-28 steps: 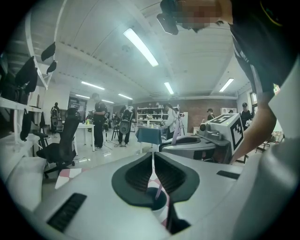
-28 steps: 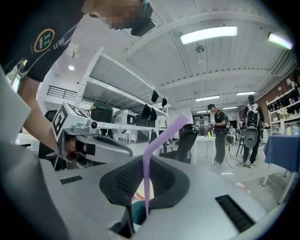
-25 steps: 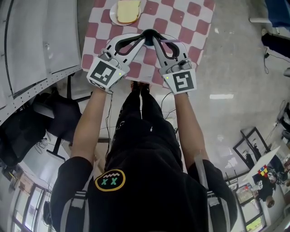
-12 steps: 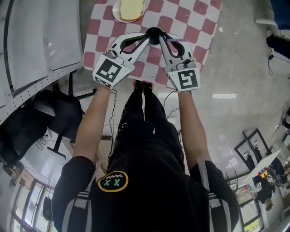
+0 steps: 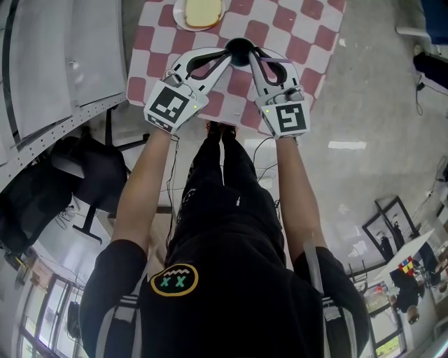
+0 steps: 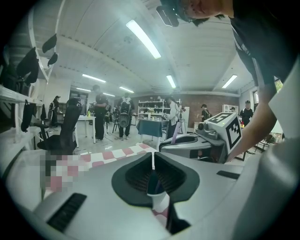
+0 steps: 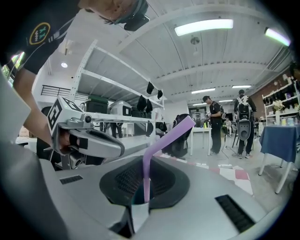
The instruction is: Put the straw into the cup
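Observation:
Over the red-and-white checkered table, both grippers meet at a dark cup. My left gripper comes in from the left. In its own view its jaws stand shut, with the white, blue-lined cup pinched at the rim between the pads. My right gripper is shut on a purple bent straw. The straw stands upright and its lower end dips into the cup. Its bent top sticks up past the right gripper.
A white plate with a slice of bread lies at the table's far side. A metal shelf and a black chair stand to the left. Several people and tables are far off in the room.
Both grippers have sunk a little toward the table together, with the cup and the straw still between them. Neither hold has changed.

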Tool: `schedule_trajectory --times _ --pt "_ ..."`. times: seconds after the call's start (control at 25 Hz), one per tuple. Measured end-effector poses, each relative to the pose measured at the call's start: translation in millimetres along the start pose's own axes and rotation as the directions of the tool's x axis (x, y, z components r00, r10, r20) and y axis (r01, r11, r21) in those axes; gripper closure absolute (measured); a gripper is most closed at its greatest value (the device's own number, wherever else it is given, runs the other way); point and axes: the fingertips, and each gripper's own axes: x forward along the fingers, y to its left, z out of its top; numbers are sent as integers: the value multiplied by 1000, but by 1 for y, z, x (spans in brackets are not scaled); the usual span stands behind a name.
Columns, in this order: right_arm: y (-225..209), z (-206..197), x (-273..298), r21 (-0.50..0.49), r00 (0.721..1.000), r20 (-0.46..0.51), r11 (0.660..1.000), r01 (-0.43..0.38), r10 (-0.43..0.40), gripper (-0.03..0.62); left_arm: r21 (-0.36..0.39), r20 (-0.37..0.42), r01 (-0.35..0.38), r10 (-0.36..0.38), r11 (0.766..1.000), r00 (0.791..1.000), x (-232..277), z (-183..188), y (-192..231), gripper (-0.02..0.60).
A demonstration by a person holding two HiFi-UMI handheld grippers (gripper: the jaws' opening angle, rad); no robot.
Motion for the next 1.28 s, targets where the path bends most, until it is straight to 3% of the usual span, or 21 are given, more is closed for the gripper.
schedule_trajectory --times 1.0,1.28 --pt "-4 -15 1 17 999 -30 1000 25 -24 536 2 7 0 0 1000 1000 0 0 4 549" --pt "-1 -9 -1 31 1000 -15 999 17 -17 445 10 16 5 -5 1000 1000 -2 6 1 549"
